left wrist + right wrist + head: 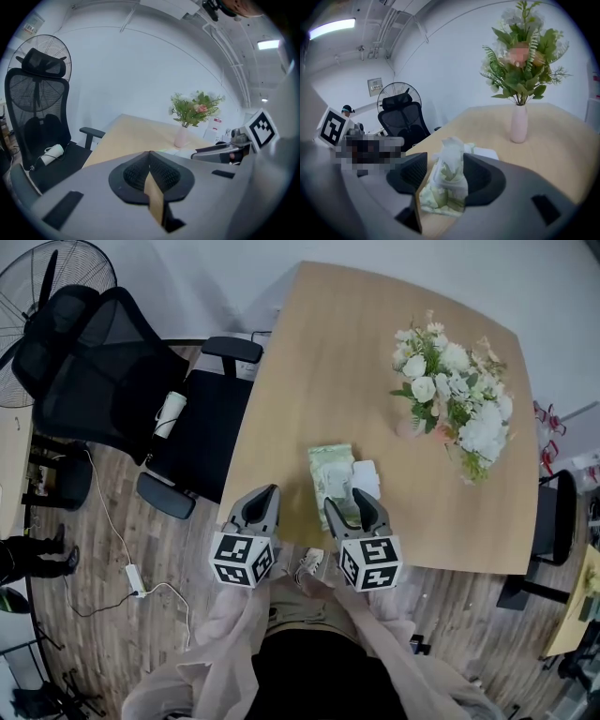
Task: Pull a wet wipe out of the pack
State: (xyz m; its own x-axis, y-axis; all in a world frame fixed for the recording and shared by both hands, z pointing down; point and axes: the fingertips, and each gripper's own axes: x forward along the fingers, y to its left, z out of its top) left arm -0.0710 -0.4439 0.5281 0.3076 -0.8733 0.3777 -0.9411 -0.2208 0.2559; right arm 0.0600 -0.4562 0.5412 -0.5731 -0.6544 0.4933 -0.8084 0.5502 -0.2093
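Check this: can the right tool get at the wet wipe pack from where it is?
Probably yes. The right tool stands open, and the wet wipe pack lies on the table just ahead, framed between its jaws. Nothing sits between them, and the left tool is off to one side.

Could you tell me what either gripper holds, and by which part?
Nothing: the right gripper stands open at the wipe pack; the left gripper is shut, empty.

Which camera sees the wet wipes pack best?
The right gripper view: the pack fills the middle, between the open jaws. The head view shows it small from above; the left gripper view barely catches it.
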